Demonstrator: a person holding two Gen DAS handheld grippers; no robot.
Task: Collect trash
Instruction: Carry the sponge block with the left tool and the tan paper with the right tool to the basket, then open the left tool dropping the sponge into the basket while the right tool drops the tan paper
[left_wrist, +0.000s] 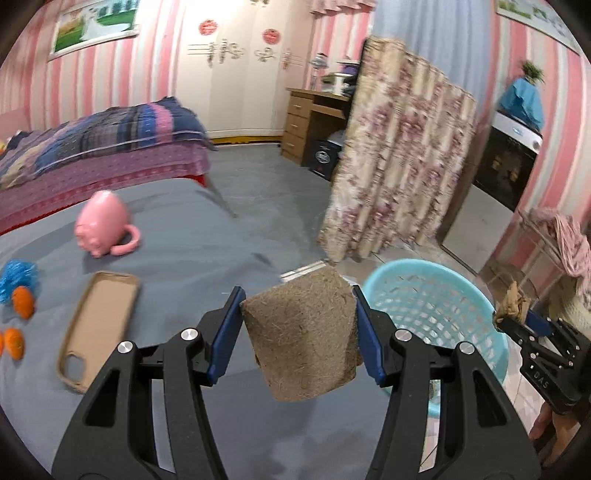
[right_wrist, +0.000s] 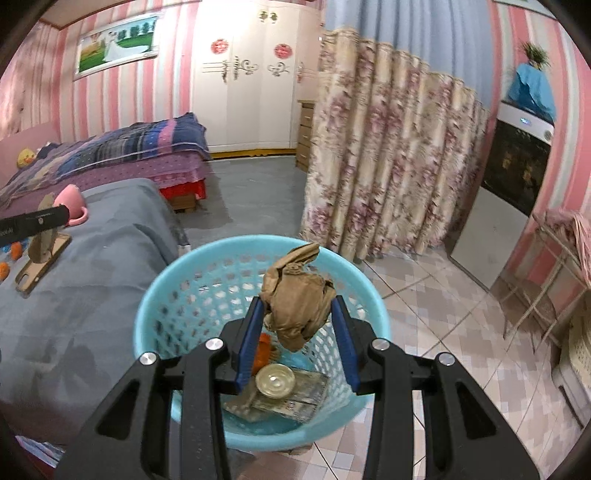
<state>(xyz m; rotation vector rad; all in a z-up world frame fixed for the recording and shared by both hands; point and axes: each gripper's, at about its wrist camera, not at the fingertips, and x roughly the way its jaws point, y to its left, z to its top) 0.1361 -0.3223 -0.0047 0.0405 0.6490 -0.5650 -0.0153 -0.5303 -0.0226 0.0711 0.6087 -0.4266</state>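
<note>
The left tool (left_wrist: 299, 328) is clamped on a brown fibre pot (left_wrist: 301, 332), carried over the grey-covered counter (left_wrist: 192, 258) just short of the blue basket (left_wrist: 432, 314), so it can be dropped in as trash. The right tool (right_wrist: 297, 326) is clamped on a crumpled paper wad (right_wrist: 297, 302), poised above the basket's mouth, ready for release. Inside lie what looks like a lid, a flat packet and something orange. A phone case (left_wrist: 98, 325) and pink mug (left_wrist: 105, 223) lie on the counter.
</note>
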